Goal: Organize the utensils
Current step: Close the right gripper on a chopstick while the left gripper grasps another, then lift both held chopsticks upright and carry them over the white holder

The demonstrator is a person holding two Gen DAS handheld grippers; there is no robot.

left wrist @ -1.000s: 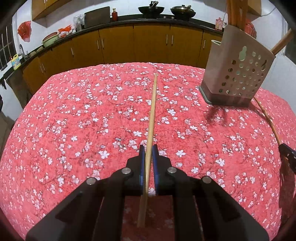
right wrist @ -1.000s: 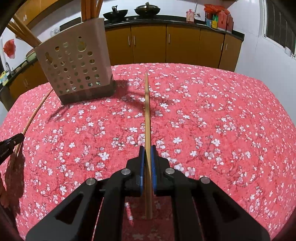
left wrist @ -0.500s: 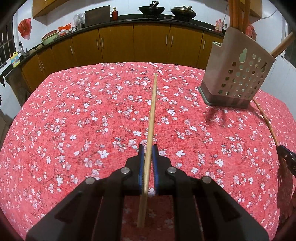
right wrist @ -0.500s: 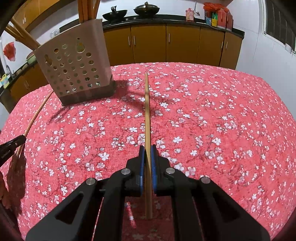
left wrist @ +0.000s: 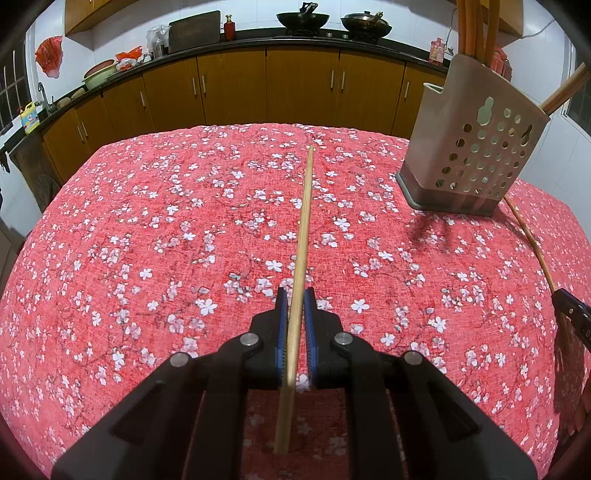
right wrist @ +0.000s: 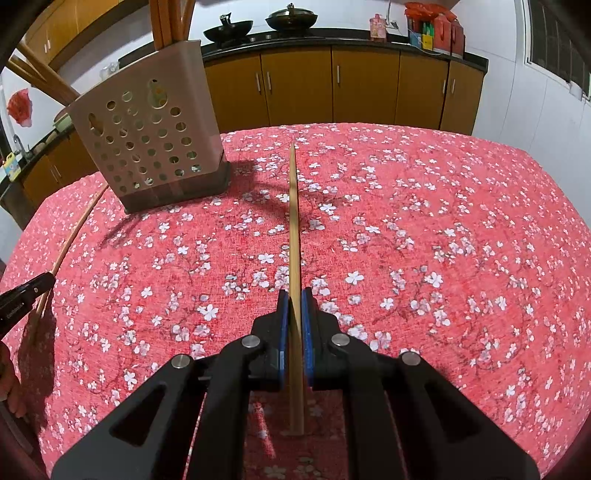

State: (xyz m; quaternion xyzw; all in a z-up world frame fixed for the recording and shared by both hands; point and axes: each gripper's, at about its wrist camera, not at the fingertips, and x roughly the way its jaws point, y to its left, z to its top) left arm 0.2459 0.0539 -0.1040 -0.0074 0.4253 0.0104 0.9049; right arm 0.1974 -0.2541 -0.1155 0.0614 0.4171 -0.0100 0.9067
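Observation:
My left gripper is shut on a wooden chopstick that points forward over the table. My right gripper is shut on another wooden chopstick, also pointing forward. A beige perforated utensil holder with several orange chopsticks in it stands on the table at the right of the left wrist view. It also shows in the right wrist view at the left. Each gripper's tip and chopstick show at the edge of the other's view.
The table carries a red cloth with white flowers. Brown cabinets under a black counter with woks run behind it. A white wall and a window are at the right.
Both views have tilted and drawn back slightly; the holder sits a little nearer and higher in each. Both grippers still hold their chopsticks.

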